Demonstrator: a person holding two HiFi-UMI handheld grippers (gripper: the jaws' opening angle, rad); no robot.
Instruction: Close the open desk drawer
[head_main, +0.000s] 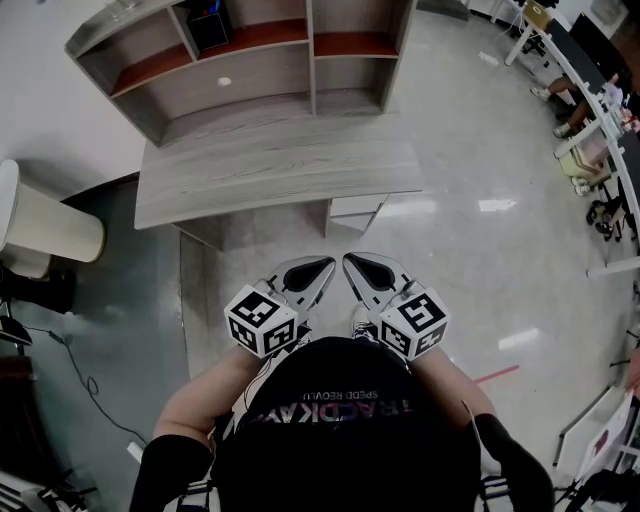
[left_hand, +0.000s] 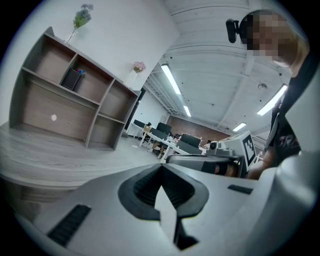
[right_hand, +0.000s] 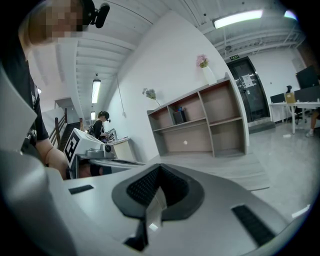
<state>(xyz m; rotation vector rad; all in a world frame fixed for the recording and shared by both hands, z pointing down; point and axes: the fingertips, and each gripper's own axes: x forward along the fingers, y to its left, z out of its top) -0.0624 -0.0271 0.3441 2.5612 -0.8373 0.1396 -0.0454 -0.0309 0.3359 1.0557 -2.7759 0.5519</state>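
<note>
**Drawer showing at the front edge of the surface, both grippers pressed together and well apart from it**

The drawer (head_main: 355, 213) is sitting under the right part of the grey wooden surface (head_main: 270, 165). Its pale front is showing a little past the front edge in the head view. From this steep angle I cannot tell how far it is sticking out, because no gap or inside of the drawer is visible. In my judgement the scene is fitting two stages: a drawer that is out a short way, or a drawer pushed in whose front is simply standing proud of the edge. So the pictures are not settling whether the closing is done.

Nothing is touching the drawer. A stretch of shiny floor (head_main: 450, 250) is lying between it and the grippers.

The left gripper (head_main: 312, 272) and the right gripper (head_main: 368, 272) are hovering side by side, close to the person's chest, with their tips leaning toward each other. Both are pointing toward the surface and only slightly downward. Each gripper view is showing its own jaws pressed together with nothing between them. The shelf unit (head_main: 250, 60) is standing at the back of the surface.
</note>
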